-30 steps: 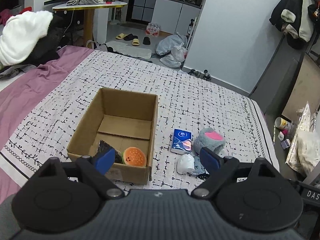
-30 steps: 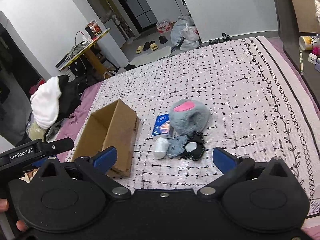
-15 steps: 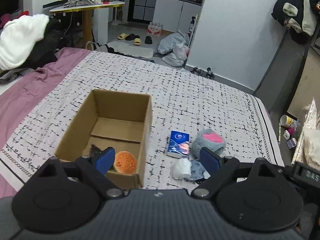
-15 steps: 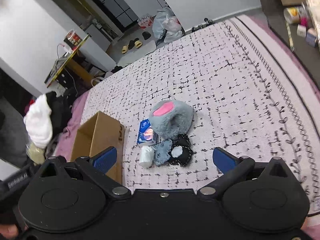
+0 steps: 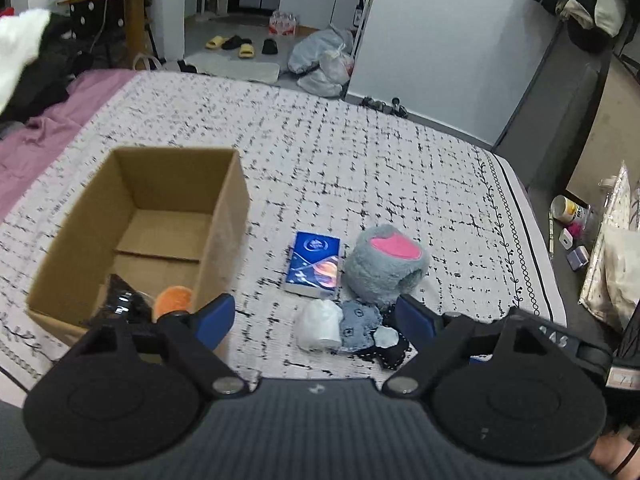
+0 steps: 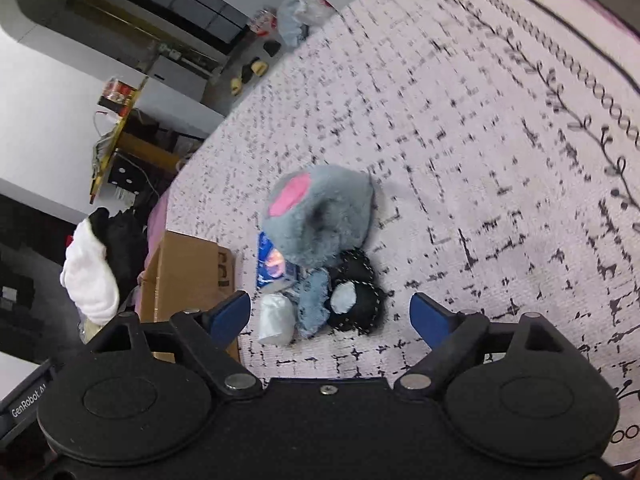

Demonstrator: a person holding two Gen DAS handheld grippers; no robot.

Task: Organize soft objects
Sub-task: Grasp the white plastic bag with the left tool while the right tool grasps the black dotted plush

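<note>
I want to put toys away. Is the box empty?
Not empty. The open cardboard box already holds an orange plush and a dark item.

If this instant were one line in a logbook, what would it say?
left tool: open, empty | right tool: open, above pile | cardboard box: orange toy inside | grey plush, white roll: on bed

Both wrist views overlook the bed (image 5: 360,152) (shared).

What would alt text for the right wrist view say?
An open hand-held gripper hovers over a patterned white bedspread, its blue fingertips framing a fluffy grey plush with a pink patch, a black stitched pouch, denim fabric and a white roll, beside a brown cardboard box.
</note>
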